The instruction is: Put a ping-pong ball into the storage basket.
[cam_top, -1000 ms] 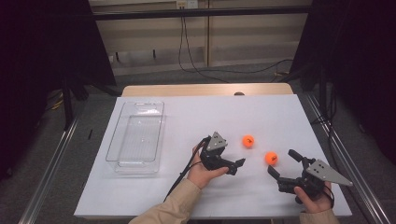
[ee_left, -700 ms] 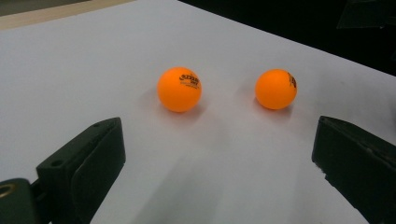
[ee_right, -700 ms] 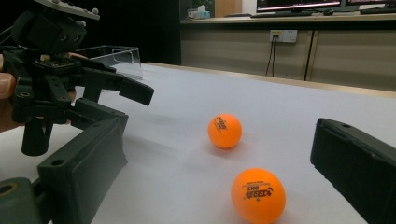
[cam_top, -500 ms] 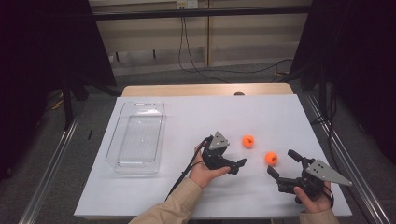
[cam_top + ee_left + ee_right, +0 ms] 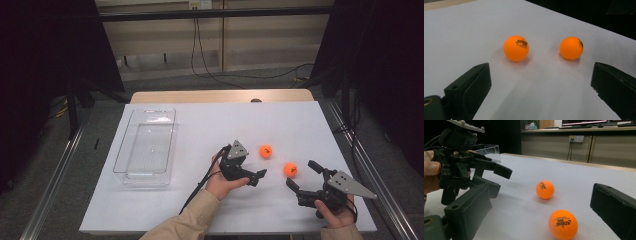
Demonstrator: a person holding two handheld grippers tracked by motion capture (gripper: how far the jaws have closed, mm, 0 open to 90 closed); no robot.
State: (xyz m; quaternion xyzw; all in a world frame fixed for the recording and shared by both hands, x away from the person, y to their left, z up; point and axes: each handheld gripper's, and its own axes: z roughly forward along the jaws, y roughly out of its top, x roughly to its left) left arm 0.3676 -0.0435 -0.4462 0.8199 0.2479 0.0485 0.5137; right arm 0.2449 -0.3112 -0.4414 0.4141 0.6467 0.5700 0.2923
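Two orange ping-pong balls lie on the white table. One ball (image 5: 265, 151) (image 5: 516, 48) (image 5: 545, 189) sits farther back. The other ball (image 5: 290, 169) (image 5: 571, 48) (image 5: 563, 224) lies nearer the front right. My left gripper (image 5: 257, 176) (image 5: 540, 75) is open and empty, its jaws pointing right toward both balls a short way off. My right gripper (image 5: 301, 174) (image 5: 539, 202) is open too, just in front of the nearer ball, which lies ahead between its wide jaws without touching them. The left gripper (image 5: 496, 173) also shows in the right gripper view, held in a hand.
A clear plastic tray (image 5: 172, 145) (image 5: 487, 148) stands empty on the left of the table. A cable (image 5: 197, 187) trails from the left gripper toward the front edge. The white table (image 5: 280, 120) ends close behind the right hand.
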